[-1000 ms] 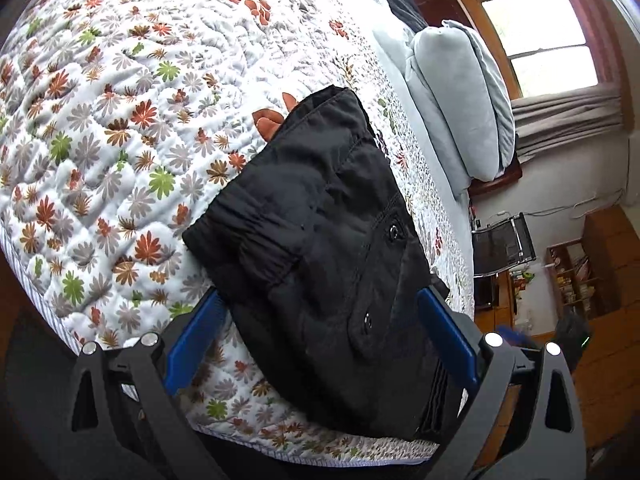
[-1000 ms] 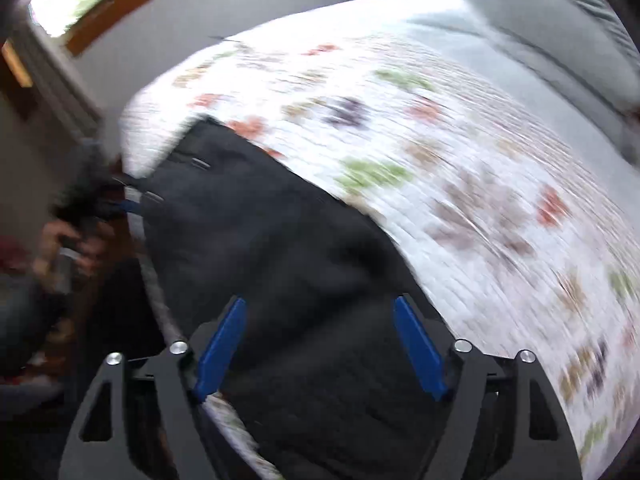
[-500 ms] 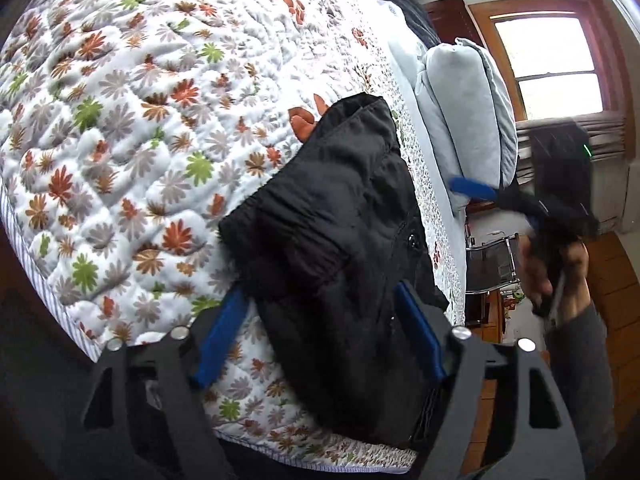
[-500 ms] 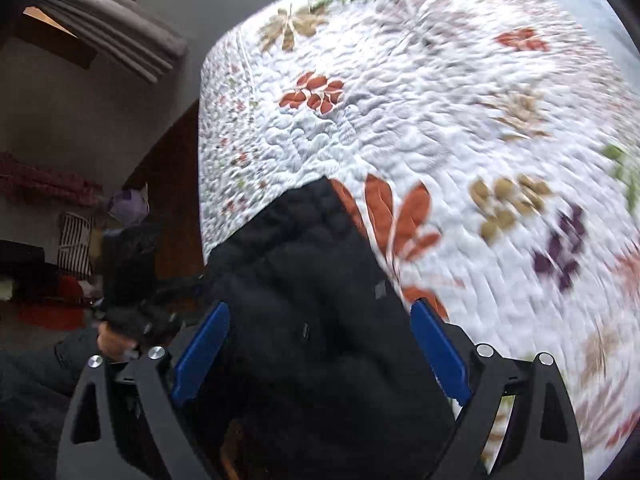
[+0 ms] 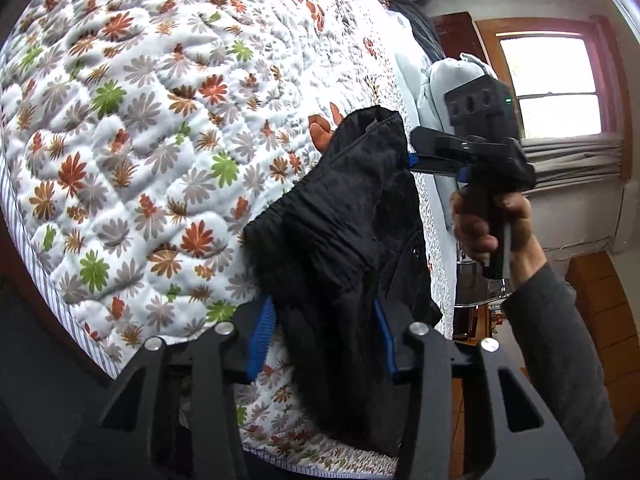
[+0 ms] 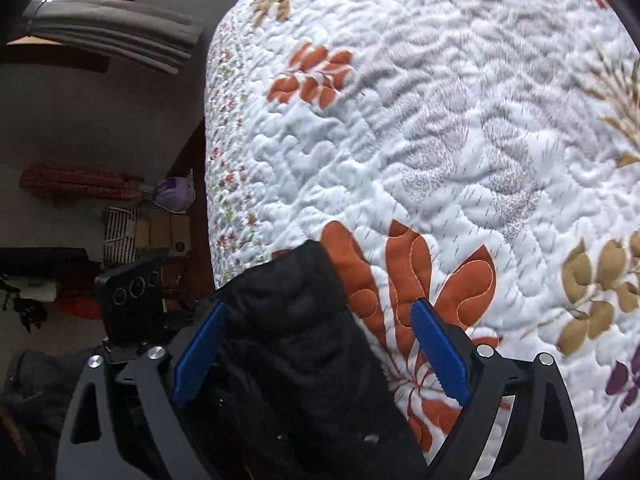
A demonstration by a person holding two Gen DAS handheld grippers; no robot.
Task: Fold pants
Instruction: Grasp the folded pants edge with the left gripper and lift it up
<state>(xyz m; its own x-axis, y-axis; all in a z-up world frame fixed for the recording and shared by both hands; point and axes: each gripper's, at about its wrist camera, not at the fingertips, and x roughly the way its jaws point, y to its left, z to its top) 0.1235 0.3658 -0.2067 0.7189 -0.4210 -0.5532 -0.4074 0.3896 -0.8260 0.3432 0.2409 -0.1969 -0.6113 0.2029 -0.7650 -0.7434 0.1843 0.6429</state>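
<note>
Folded black fabric pants (image 5: 344, 216), on floral quilted bed (image 5: 132, 120): lying lengthwise between both spread-jawed grippers, left gripper (image 5: 324, 334) and right gripper (image 6: 316, 354).

Bed with white quilted floral bedspread (image 5: 168, 128) fills most of view. Pale grey pillows (image 5: 444, 80) stacked at head end, dark wooden headboard (image 5: 456, 36) behind. Wood-framed window (image 5: 548, 84), bright daylight, grey folded blind (image 5: 576, 160) beneath. Off-white walls. Wooden drawer unit (image 5: 600, 300) at right. Clutter on floor beside bed (image 6: 132, 232).
</note>
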